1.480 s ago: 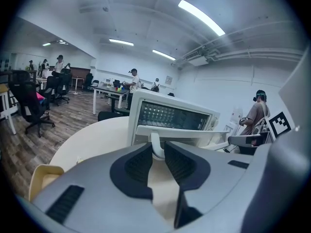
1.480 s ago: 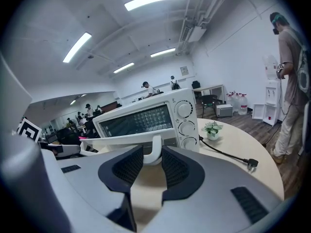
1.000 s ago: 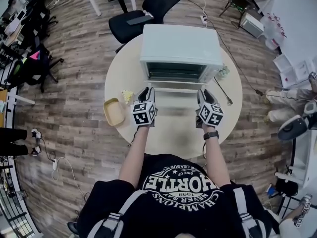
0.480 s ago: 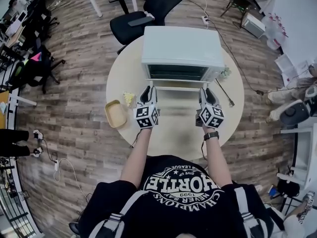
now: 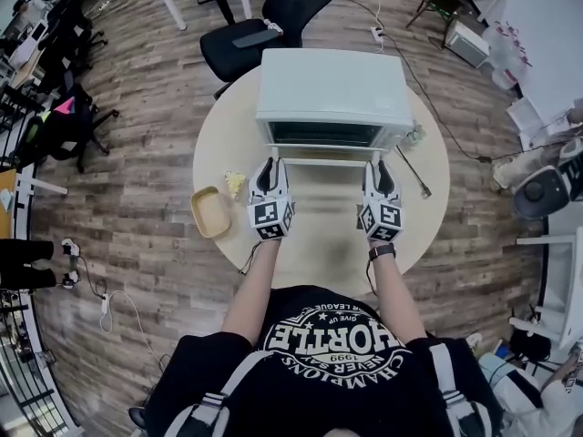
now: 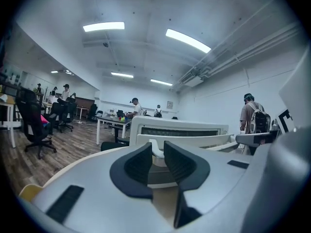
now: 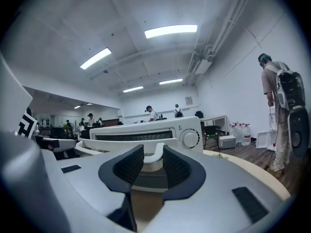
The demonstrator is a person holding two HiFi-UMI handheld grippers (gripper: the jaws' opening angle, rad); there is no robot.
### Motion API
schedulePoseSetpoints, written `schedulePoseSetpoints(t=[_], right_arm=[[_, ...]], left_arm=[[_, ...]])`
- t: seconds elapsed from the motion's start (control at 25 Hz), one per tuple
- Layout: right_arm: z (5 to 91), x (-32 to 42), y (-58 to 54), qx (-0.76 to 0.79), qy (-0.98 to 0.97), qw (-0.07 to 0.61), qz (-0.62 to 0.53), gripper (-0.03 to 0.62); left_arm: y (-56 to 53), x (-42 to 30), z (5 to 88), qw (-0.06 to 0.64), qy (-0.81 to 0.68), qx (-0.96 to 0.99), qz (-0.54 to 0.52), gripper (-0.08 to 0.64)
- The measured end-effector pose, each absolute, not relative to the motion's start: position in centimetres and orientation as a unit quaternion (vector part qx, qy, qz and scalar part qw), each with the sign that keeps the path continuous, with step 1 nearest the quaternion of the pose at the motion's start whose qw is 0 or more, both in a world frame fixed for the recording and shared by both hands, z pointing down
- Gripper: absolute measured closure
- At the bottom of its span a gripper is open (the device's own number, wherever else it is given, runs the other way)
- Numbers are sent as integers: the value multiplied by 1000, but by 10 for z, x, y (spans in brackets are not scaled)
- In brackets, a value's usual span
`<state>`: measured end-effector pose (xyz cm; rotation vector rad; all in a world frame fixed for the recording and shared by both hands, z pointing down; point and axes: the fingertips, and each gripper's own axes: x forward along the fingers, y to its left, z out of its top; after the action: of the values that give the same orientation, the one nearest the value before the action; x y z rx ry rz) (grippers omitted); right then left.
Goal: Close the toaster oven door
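A pale green toaster oven [image 5: 332,85] stands at the back of the round table [image 5: 319,244], its door [image 5: 323,156] hinged down toward me. My left gripper [image 5: 272,165] is at the left end of the white door handle [image 6: 156,151], and the handle's end post fills the narrow gap between the dark pads, so the left gripper [image 6: 158,160] is shut on it. My right gripper [image 5: 378,167] is at the right end, where the handle [image 7: 154,154] spans the wider gap between its pads. The right gripper [image 7: 153,163] is shut on it too.
A yellow dish [image 5: 210,211] and a small yellow lump [image 5: 235,181] lie on the table left of my left gripper. A thin rod or cable [image 5: 410,167] lies right of the oven. A black office chair [image 5: 273,16] stands behind the table. People stand further off.
Both grippers stay at the handle's two ends. Their marker cubes have tipped and turned slightly. The door lies about as before.
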<state>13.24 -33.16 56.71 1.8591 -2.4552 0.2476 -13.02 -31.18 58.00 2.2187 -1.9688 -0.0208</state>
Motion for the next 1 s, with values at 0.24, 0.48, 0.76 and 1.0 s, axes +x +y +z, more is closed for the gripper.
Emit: schedulePoseSetpoints(t=[0.24,0.48,0.76,1.0], right_arm=[[565,131,-338,599,-798,-2,65,459],[560,130,-345,595,-802,-19,58,459],[554,129,-357,588,-808,-29,29,459],[550,129,-364,589,-807,-38,37,459]], left_arm=[[-316,-131,577,56,-682,729,-18,479],[-323,-132,572,38,-681,731,-23,480],[-335,-132,566,28,-678,734,-29,480],[-342,-133,562,25,-679,733,-35,480]])
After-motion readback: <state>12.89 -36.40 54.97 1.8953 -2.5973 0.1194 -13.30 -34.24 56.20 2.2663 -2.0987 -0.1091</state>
